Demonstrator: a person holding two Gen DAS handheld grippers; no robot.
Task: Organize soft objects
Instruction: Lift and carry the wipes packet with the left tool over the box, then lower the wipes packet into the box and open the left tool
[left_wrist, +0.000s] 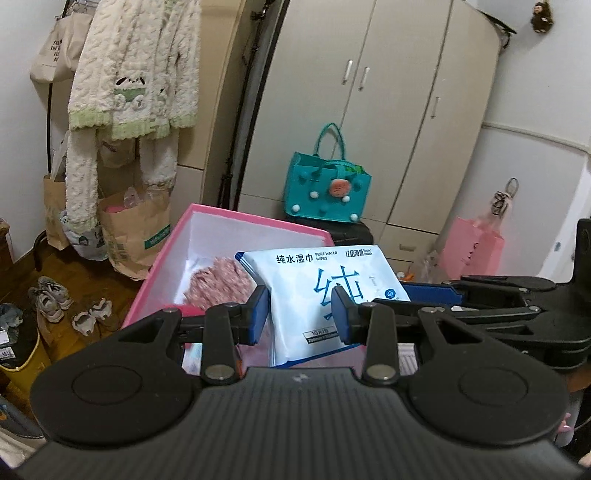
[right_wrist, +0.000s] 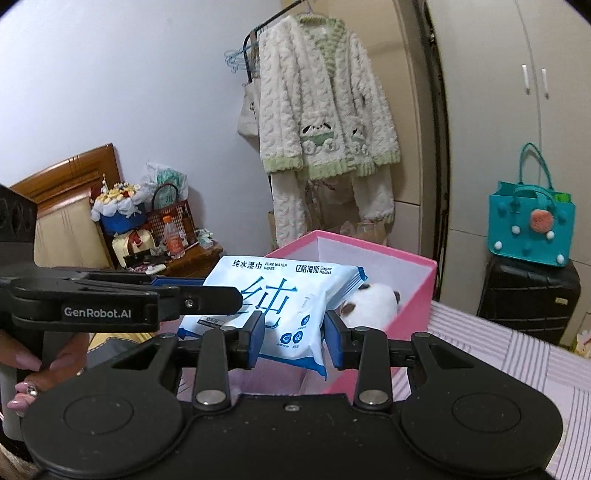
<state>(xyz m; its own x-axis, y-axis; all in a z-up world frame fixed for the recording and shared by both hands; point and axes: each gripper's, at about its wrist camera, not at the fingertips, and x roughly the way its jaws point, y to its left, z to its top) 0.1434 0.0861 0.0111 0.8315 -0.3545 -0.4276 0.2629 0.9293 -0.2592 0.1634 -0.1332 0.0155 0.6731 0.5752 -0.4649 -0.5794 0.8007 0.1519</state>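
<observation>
A tall cream wardrobe (left_wrist: 388, 110) fills the back of the room, and a fluffy white pyjama set with green trim (right_wrist: 325, 110) hangs on a rail beside it. Below stands a black suitcase (right_wrist: 528, 299) with a teal felt bag (right_wrist: 532, 225) sitting on top. Brown paper bags (left_wrist: 133, 236) stand on the floor under the hanging clothes.

Nearer the cameras is an open pink box (right_wrist: 417, 295) with white inner walls. Inside it lie a pink knitted cloth (left_wrist: 218, 284) and a white plush toy with brown patches (right_wrist: 369, 302).

The pack of wet wipes (left_wrist: 332, 291) — white and blue, with large blue lettering — is held in the air over the near edge of the box, tilted, with both tools on it. The left gripper (left_wrist: 299, 314) has the pack's lower edge between its blue pads, both pads pressing on the wrapper. The right gripper (right_wrist: 293, 338) is clamped in the same way on the other end of the pack — the wrapper bulges between its two pads. In the right wrist view the left tool reaches in from the side, and a hand (right_wrist: 33, 373) shows on its handle.
</observation>
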